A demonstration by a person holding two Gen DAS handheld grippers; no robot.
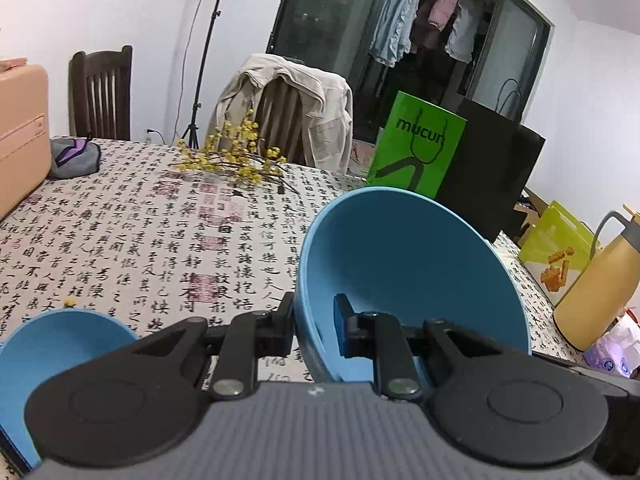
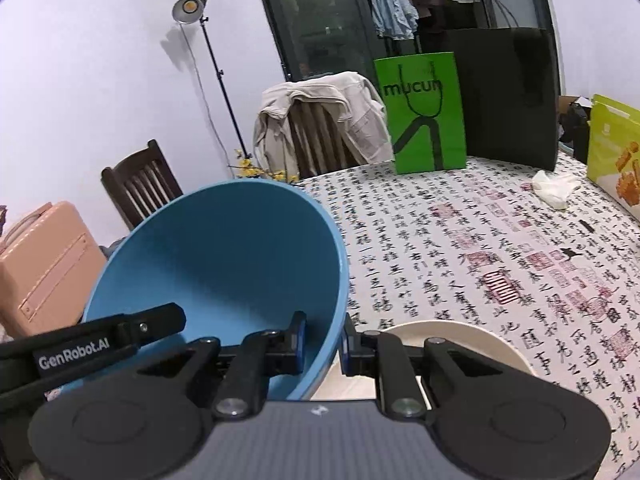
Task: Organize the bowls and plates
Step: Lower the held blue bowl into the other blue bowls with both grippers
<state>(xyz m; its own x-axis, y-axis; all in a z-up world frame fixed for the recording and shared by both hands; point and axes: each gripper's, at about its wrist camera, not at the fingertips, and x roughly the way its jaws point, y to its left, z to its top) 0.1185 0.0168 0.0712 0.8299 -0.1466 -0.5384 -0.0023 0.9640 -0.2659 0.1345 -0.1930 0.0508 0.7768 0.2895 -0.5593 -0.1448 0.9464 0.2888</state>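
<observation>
A large blue bowl [image 1: 400, 256] hangs tilted above the patterned tablecloth [image 1: 140, 240], gripped from both sides. My left gripper [image 1: 314, 320] is shut on the bowl's left rim, one finger outside the wall and one inside. My right gripper [image 2: 323, 340] is shut on the right rim of the same bowl [image 2: 224, 256]. The left gripper [image 2: 108, 340] shows in the right wrist view at the bowl's far side. A smaller blue bowl [image 1: 60, 344] sits low at the left. A cream plate [image 2: 460, 340] lies on the table under my right gripper.
A pink suitcase [image 1: 20, 136], a grey pouch [image 1: 76, 156] and yellow flower twigs [image 1: 236, 160] lie at the table's far side. A green bag [image 2: 424, 112], a black bag [image 2: 512, 92], a yellow snack bag [image 2: 616, 152] and a crumpled white wrapper [image 2: 554, 188] stand behind. A yellow thermos [image 1: 600, 280] is at the right.
</observation>
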